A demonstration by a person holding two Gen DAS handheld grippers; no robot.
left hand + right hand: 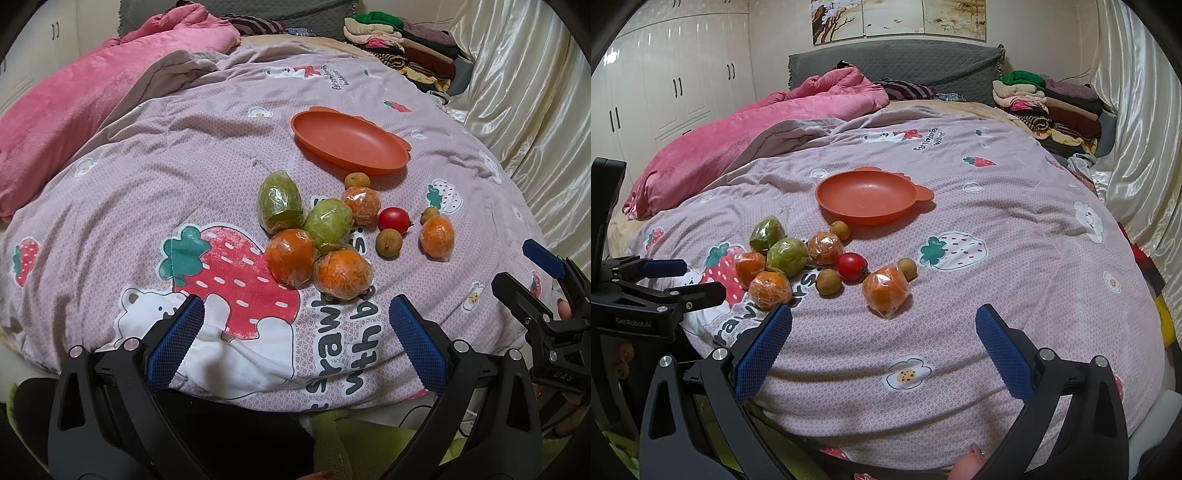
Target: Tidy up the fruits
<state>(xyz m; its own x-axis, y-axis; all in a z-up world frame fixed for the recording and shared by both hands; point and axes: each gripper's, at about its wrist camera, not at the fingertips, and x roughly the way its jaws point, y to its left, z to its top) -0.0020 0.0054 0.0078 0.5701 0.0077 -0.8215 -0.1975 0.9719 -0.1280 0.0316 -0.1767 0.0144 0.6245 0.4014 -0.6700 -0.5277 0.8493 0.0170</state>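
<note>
An empty orange plate lies on the bed. In front of it sits a cluster of fruit: two wrapped green fruits, several wrapped oranges, a red tomato and three small brown longans. My left gripper is open and empty, just short of the nearest oranges. My right gripper is open and empty, just short of the rightmost orange. Each gripper shows at the edge of the other's view.
The fruit rests on a pink strawberry-print quilt. A rumpled pink blanket lies at the back left. Folded clothes are stacked at the back right beside a shiny curtain. White wardrobes stand on the left.
</note>
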